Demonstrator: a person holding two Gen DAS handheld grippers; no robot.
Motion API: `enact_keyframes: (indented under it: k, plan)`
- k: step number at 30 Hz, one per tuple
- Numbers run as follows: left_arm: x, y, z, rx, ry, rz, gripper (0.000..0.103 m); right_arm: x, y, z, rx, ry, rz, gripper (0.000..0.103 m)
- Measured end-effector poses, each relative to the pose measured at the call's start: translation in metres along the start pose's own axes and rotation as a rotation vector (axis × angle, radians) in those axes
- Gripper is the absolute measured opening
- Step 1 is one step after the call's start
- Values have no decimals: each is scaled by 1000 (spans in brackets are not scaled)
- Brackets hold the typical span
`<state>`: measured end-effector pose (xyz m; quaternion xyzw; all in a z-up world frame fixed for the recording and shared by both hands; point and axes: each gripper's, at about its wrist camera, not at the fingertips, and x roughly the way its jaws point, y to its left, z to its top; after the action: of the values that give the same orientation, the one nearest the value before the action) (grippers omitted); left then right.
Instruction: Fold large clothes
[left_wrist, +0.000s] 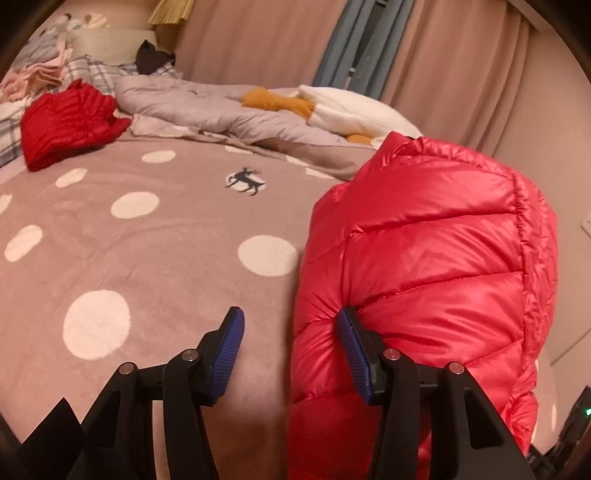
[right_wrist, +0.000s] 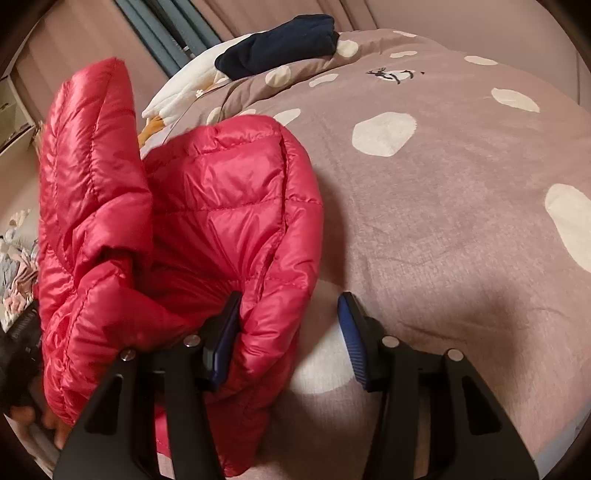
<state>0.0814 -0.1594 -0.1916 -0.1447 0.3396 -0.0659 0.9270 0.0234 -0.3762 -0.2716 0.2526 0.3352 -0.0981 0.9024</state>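
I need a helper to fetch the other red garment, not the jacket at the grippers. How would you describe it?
On the dotted bedspread, look to the far end near the plaid pillow. The red jacket lies there in a folded bundle beside the rumpled lilac duvet, the only red thing among pale bedding.

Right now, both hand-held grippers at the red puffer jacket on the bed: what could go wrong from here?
1. Neither hand-held gripper clamps the red puffer jacket: the left and the right each touch it with one finger only, so the slick fabric could slide away.
2. The jacket sits bunched and puffy near the edge of the dotted blanket; a push might unroll it or tip it off the bed.
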Motion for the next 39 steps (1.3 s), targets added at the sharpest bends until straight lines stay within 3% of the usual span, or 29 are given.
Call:
enact_keyframes:
  k: [2, 5, 8, 10, 12, 14, 16, 20, 23, 28, 30, 32, 34, 39]
  plan:
    - [-3, -1, 2, 34, 6, 8, 50, -17, 3, 7, -4, -24, -54, 58]
    - [-3, 9, 5, 66, -2, 23, 50, -54, 14, 21, -35, -153, -79, 59]
    - [-4, 12, 9, 79, -9, 27, 50, -91, 44, 46, -86, -298, 28, 61]
    - [-5, 6, 12, 108, -18, 30, 48, -103, 66, 59, -120, -357, 145, 61]
    - [-6, 1, 16, 129, -27, 25, 48, -99, 87, 69, -177, -382, 201, 58]
    - [-8, -3, 18, 138, -42, 17, 48, -78, 107, 80, -226, -376, 180, 55]
    - [-8, -2, 21, 127, -49, 8, 48, -37, 116, 90, -249, -296, 83, 41]
    - [-4, 16, 33, 27, -38, -83, 48, 13, 95, 88, -215, -208, -5, 40]
    - [9, 21, 40, -23, 9, -139, 48, 27, 72, 81, -159, -201, -39, 44]
    - [14, 11, 43, -84, 22, -333, 48, 38, 55, 74, -105, -145, -14, 49]
    - [15, -2, 41, -50, 35, -390, 48, 40, 59, 71, -122, -141, -24, 49]
    - [22, -14, 37, 19, 49, -327, 49, 42, 57, 68, -110, -137, -26, 49]
    - [29, -20, 30, 69, 44, -254, 57, 43, 53, 66, -90, -132, -15, 52]
    - [41, -8, 21, 29, 71, -267, 61, 50, 50, 60, -74, -127, 0, 52]
